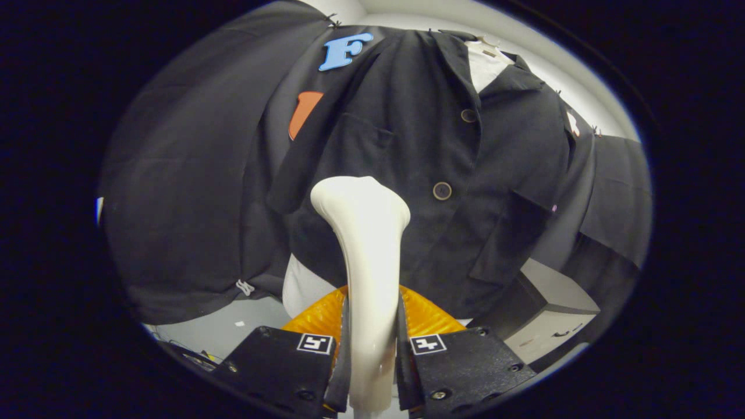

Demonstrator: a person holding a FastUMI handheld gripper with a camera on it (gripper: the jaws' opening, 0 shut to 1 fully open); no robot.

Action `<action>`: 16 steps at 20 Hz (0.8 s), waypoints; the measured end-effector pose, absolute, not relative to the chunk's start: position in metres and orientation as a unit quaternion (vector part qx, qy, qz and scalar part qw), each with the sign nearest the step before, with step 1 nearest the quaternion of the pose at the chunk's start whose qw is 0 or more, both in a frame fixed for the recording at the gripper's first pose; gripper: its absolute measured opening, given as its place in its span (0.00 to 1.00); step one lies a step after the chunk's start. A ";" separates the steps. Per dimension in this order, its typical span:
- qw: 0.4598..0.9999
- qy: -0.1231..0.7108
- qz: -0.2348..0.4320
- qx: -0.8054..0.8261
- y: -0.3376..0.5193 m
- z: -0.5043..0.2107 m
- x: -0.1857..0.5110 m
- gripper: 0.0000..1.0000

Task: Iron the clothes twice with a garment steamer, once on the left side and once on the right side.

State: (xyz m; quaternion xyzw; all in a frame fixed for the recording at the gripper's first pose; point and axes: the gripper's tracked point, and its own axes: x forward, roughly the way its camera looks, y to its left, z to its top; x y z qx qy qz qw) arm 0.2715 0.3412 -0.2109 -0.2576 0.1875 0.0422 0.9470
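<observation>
Black fingers [372, 349] press from both sides on the cream steamer [366, 256], closed onto its handle. The steamer rises from between them, its broad head (tilted slightly left) against the lower front of the dark shirt [419, 151] just beyond. The shirt hangs buttoned over a white form, collar open. An orange ribbed piece [428, 317] sits just behind the fingers.

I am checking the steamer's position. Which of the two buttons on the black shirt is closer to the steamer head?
The lower button, just beside the white steamer head held in the gripper jaws. The other button sits higher, nearer the collar of the black shirt.
</observation>
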 end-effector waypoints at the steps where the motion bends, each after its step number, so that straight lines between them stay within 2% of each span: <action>1: 0.946 0.193 0.040 -0.259 0.338 -0.216 0.268 0.35; 16: 0.925 0.270 0.033 -0.266 0.316 -0.272 0.237 0.35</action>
